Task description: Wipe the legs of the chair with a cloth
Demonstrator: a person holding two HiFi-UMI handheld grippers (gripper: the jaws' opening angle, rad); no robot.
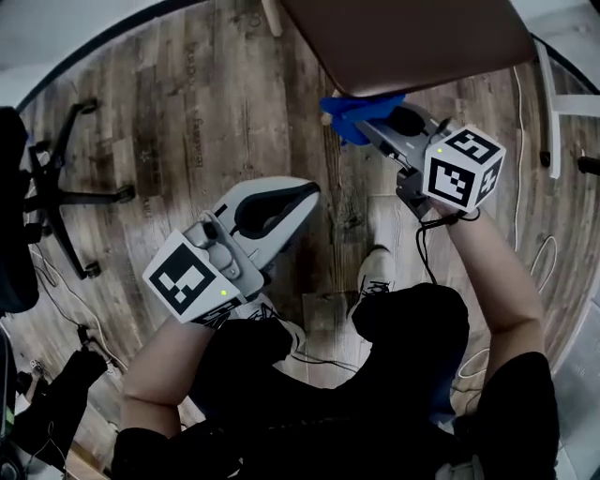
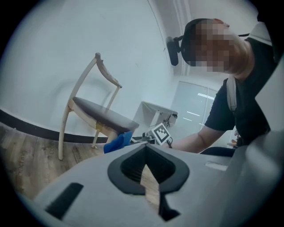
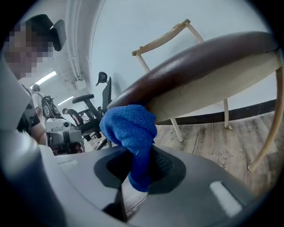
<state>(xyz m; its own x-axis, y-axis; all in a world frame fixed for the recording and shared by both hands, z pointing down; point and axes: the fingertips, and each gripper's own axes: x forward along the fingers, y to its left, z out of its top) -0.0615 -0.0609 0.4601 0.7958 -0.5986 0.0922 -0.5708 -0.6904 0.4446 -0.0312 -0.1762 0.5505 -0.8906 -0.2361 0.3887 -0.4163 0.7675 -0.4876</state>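
Observation:
The wooden chair's brown seat [image 1: 403,37] fills the top of the head view, with a pale leg [image 1: 272,17] at its left. My right gripper [image 1: 380,122] is shut on a bunched blue cloth [image 1: 354,112], held just below the seat's front edge. In the right gripper view the cloth [image 3: 131,126] sticks up between the jaws against the seat's underside [image 3: 199,84], and a curved leg [image 3: 270,128] stands to the right. My left gripper [image 1: 305,195] hangs lower left over the floor, shut and holding nothing. It sees the whole chair [image 2: 95,115] and the cloth [image 2: 117,142].
An office chair's black star base [image 1: 66,202] stands on the wood floor at the left. Cables [image 1: 534,253] lie at the right. The person's shoe [image 1: 375,277] is below the grippers. A white table [image 2: 157,108] stands behind the chair, and more office chairs [image 3: 95,111] stand further off.

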